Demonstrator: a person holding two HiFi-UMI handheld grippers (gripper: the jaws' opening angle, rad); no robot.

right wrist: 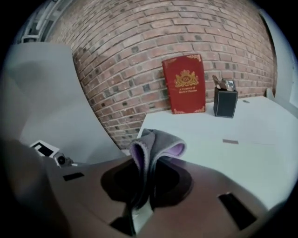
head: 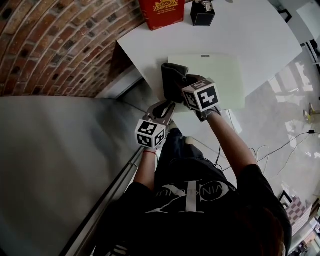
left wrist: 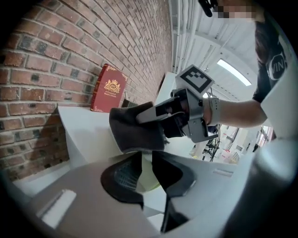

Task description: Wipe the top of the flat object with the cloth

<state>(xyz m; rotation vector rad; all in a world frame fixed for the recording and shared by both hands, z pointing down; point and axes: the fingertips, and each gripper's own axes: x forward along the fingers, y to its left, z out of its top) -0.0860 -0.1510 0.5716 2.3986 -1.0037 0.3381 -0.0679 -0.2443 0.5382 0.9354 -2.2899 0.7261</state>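
Observation:
A pale green flat board (head: 215, 75) lies on the white table (head: 250, 35). My right gripper (head: 184, 84) is shut on a folded dark grey cloth (head: 172, 80) and holds it over the board's left edge. In the right gripper view the cloth (right wrist: 151, 146) rises from between the jaws of that gripper (right wrist: 144, 186), and the board (right wrist: 242, 158) lies ahead. My left gripper (head: 165, 107) hangs just off the table's near edge, below the cloth. Its jaws (left wrist: 145, 162) stand a narrow gap apart with nothing gripped. The board's green (left wrist: 148, 179) shows through the gap. The cloth (left wrist: 135, 128) and the right gripper (left wrist: 160, 116) are in front.
A red book (head: 161, 12) and a small black box (head: 202, 14) stand at the table's far edge, against the brick wall (head: 50, 45). Cables (head: 280, 147) run over the floor on the right. A grey panel (head: 50, 165) fills the left.

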